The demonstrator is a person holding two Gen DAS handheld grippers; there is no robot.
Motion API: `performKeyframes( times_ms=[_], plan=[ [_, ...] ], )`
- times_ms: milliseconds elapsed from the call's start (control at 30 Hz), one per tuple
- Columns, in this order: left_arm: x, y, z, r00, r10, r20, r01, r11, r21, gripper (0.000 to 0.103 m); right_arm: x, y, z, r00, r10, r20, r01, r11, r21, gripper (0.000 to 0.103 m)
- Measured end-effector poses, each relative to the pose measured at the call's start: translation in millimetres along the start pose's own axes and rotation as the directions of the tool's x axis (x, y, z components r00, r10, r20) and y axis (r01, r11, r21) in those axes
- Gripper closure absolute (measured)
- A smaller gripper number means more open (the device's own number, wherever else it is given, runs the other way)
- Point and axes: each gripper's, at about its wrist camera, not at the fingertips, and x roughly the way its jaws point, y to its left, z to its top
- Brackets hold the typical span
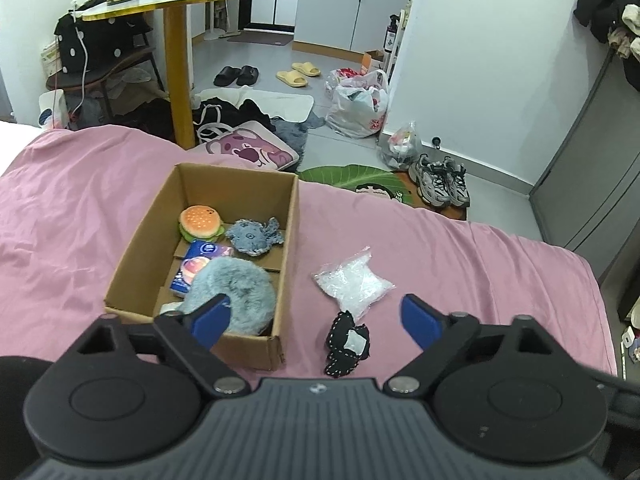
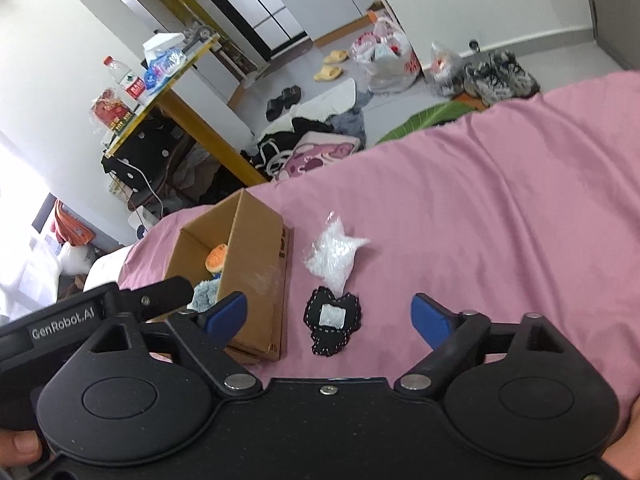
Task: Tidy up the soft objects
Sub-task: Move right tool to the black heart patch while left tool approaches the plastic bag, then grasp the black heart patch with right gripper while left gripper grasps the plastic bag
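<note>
Wrinkled pink bedsheet (image 1: 460,264): cardboard box (image 1: 136,264), fluffy grey plush (image 1: 240,284), crinkly bag (image 1: 352,284).

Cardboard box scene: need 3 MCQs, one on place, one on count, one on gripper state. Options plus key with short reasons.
1. Where does the black stitched pouch lie?
A. inside the cardboard box
B. on the pink bedsheet, outside the box
C. on the floor

2. How many soft items are left on the sheet outside the box?
A. two
B. four
C. none

3. How do the left gripper and right gripper stand?
A. both shut on the pouch
B. left shut, right open
C. both open, holding nothing

Key: 1 B, the pouch rests on the sheet beside the box's long side wall. 2 A, only the pouch and the clear plastic bag lie there. 3 C, both pairs of blue pads are spread wide with nothing between them.
</note>
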Motion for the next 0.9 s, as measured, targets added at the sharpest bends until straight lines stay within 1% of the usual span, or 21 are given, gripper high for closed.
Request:
performKeyframes(
  times_ms=[67, 100, 167, 233, 267, 367, 567, 633, 900],
  plan=[
    [5, -2, 1, 1.000, -0.004, -0.008, 0.004, 1.000, -0.002, 0.024, 6, -3, 0, 1.000, 0.012, -0.015, -0.011, 1.000, 0.021, 0.020],
    [7, -3, 1, 1.000, -0.008, -0.012, 0.008, 1.000, -0.004, 0.026, 9, -5, -1, 1.000, 0.016, -0.022, -0.015, 0.999, 0.034, 0.022],
    [12, -4, 2, 1.000, -0.003, -0.021, 0.003, 1.000, -0.007, 0.034, 16, -10, -1, 0.999, 0.025, -0.038, -0.022, 0.998, 0.064, 0.028],
    [16, -5, 2, 1.000, -0.004, -0.027, 0.003, 1.000, -0.014, 0.039, 25, -13, -1, 0.998, 0.034, -0.058, -0.029, 0.995, 0.095, 0.035],
    [19, -4, 3, 0.999, -0.003, -0.032, 0.002, 1.000, -0.016, 0.043, 29, -16, -1, 0.997, 0.041, -0.069, -0.033, 0.993, 0.111, 0.037],
    [24, -4, 5, 0.999, 0.000, -0.044, -0.001, 1.000, -0.022, 0.049, 41, -21, -2, 0.993, 0.062, -0.100, -0.046, 0.987, 0.156, 0.041],
    [37, -4, 11, 0.997, 0.001, -0.076, -0.003, 1.000, -0.029, 0.050, 58, -24, -3, 0.987, 0.080, -0.137, -0.053, 0.981, 0.189, 0.044],
    [40, -5, 15, 0.997, 0.002, -0.080, -0.004, 1.000, -0.030, 0.050, 63, -25, -3, 0.985, 0.084, -0.151, -0.054, 0.979, 0.195, 0.046],
    [58, -8, 27, 0.995, -0.002, -0.101, -0.002, 0.999, -0.043, 0.050, 86, -27, -6, 0.977, 0.084, -0.195, -0.042, 0.977, 0.211, 0.048]
  ],
)
